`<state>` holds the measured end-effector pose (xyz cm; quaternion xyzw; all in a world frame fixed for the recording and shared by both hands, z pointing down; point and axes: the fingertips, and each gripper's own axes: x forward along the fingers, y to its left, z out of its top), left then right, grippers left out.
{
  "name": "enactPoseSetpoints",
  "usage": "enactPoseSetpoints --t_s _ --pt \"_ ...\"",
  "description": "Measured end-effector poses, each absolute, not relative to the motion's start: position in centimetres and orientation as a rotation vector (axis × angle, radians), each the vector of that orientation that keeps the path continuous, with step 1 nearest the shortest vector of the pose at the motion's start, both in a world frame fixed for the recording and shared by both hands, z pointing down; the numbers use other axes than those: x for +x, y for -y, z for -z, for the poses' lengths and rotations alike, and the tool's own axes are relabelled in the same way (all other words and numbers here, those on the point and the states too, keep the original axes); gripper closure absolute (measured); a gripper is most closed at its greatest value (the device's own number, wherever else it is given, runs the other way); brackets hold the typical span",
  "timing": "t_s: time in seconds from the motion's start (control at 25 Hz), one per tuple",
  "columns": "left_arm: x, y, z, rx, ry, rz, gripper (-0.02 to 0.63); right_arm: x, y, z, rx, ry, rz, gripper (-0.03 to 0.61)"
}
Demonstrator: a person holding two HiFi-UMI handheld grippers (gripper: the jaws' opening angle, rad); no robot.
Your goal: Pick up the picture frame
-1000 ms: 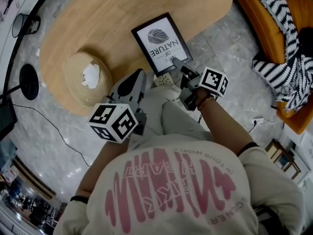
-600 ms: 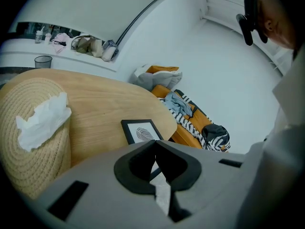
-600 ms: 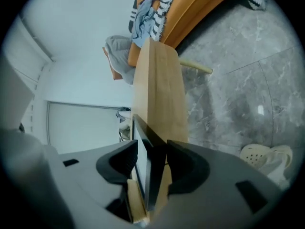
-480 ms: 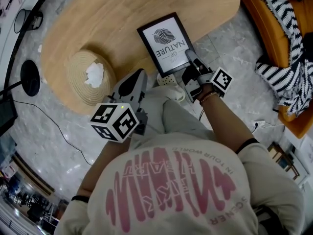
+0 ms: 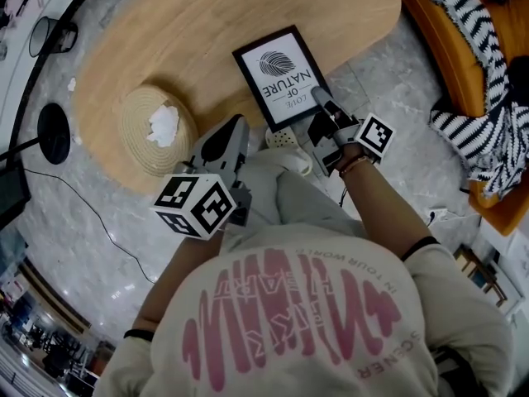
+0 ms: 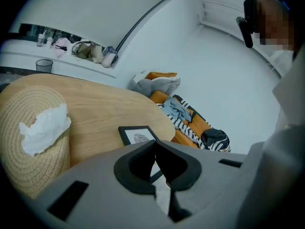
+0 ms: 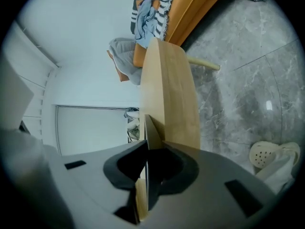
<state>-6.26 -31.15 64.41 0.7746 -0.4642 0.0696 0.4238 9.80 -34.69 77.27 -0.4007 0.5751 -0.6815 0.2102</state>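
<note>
Right gripper (image 5: 321, 99), jaws just closing, pinches the picture frame (image 5: 279, 74) edge on the surface (image 5: 190, 40); left gripper (image 5: 234, 127) is pressed together, empty.

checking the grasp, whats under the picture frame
The wooden table, with the picture frame lying on it. The right gripper, jaws just closed further, pinches its near edge. Anything beneath the frame is covered.

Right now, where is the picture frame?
In the head view, the picture frame lies at the table's near right edge, its corner between the right gripper's jaws, which have just been closing.
</note>
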Motion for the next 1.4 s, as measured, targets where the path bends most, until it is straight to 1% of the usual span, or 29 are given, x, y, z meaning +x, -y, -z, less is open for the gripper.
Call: enactPoseSetpoints --t_s 0.2,0.4,0.6,0.96,1.12,1.4 --pt "-4.6 29.8 -61.7 1.93 1.186 -0.201 0.611 11.0 33.9 -73.4 -1.086 -1.557 1.882 0.538" --pt "-4.0 28.4 -58.3 1.923 1.208 -0.199 0.611 12.5 32.3 -71.4 -1.159 -1.54 1.903 0.54" --pt "-6.1 28.3 -55.9 1.891 1.233 -0.188 0.611 12.0 31.5 -69.6 -1.205 -1.515 1.926 0.54" --pt "-6.6 28.6 -51.6 1.912 1.245 -0.151 0.611 13.2 31.1 -64.6 -1.28 -1.492 1.897 0.54" --pt "-7.4 28.7 -49.9 1.933 1.252 -0.163 0.611 13.2 31.2 -61.5 -1.291 -1.463 1.861 0.54" --pt "-9.0 30.4 -46.0 1.955 1.343 -0.08 0.611 13.6 32.7 -55.4 -1.233 -1.52 1.794 0.54"
